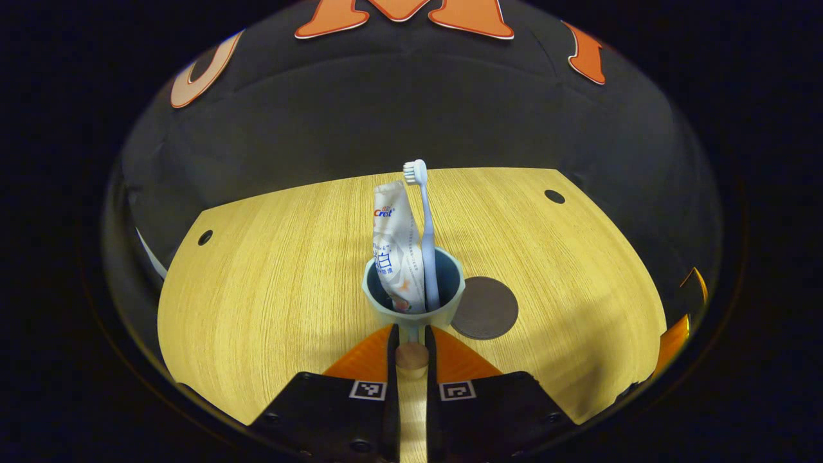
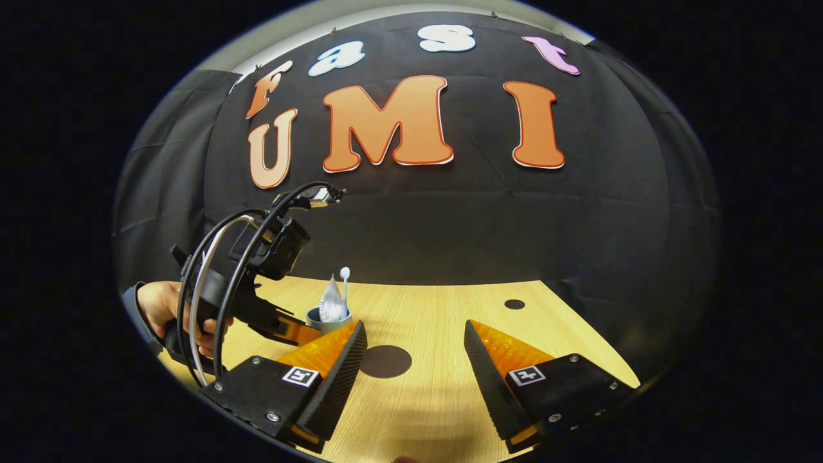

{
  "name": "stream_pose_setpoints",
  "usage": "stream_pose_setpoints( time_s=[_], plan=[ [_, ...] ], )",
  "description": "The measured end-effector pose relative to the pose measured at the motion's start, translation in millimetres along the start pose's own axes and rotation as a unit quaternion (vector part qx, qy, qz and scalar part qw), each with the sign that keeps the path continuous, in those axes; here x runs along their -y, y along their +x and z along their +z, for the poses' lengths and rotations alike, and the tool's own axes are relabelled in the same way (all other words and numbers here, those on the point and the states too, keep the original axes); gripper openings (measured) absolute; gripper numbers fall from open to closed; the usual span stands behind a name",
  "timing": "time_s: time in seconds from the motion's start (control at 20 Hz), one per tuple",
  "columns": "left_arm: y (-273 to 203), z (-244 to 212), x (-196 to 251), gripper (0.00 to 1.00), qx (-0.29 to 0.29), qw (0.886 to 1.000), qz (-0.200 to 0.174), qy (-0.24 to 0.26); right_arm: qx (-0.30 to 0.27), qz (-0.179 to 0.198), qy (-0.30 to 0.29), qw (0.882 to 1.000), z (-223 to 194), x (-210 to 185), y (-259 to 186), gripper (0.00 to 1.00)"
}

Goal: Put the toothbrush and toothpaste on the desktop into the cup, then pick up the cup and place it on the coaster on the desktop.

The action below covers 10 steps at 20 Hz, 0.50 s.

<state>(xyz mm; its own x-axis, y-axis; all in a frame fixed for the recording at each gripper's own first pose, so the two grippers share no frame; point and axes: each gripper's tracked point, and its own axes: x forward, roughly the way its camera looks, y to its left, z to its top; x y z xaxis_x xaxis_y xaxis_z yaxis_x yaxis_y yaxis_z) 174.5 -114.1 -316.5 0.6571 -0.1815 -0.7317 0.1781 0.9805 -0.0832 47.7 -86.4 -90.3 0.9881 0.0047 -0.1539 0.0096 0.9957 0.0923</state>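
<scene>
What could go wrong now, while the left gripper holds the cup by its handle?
1. The left gripper pinches only the cup handle, so the cup may swing or slip.
2. The toothbrush and toothpaste stand tall and loose inside; a tilt could tip them out.
3. The coaster lies close beside; the cup may land off-centre.

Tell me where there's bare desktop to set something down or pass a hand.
Bare wood lies left of the cup, out to the desktop's edge, and right of the coaster. It is crowded where the left gripper grips the cup, coaster close beside.
</scene>
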Motion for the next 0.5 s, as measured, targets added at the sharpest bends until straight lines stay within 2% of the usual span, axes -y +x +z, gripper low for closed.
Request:
stream_pose_setpoints(
  time_s=[0.2, 0.4, 0.5],
  plan=[
    [6.5, -2.0, -1.4, 0.16, -0.02, 1.0, 0.0, -0.008, 0.0, 0.005, -0.006, 1.0, -0.5, -5.5, 0.0, 0.92],
    [8.6, -0.5, -0.1, 0.15, -0.026, 1.0, 0.01, 0.009, 0.0, 0.008, -0.008, 1.0, 0.2, -8.3, -1.5, 0.92],
    [9.6, -1.5, -2.6, 0.19, -0.035, 0.999, 0.017, 0.019, -0.006, 0.007, -0.012, 1.0, -2.5, -7.6, -3.2, 0.92]
  ],
)
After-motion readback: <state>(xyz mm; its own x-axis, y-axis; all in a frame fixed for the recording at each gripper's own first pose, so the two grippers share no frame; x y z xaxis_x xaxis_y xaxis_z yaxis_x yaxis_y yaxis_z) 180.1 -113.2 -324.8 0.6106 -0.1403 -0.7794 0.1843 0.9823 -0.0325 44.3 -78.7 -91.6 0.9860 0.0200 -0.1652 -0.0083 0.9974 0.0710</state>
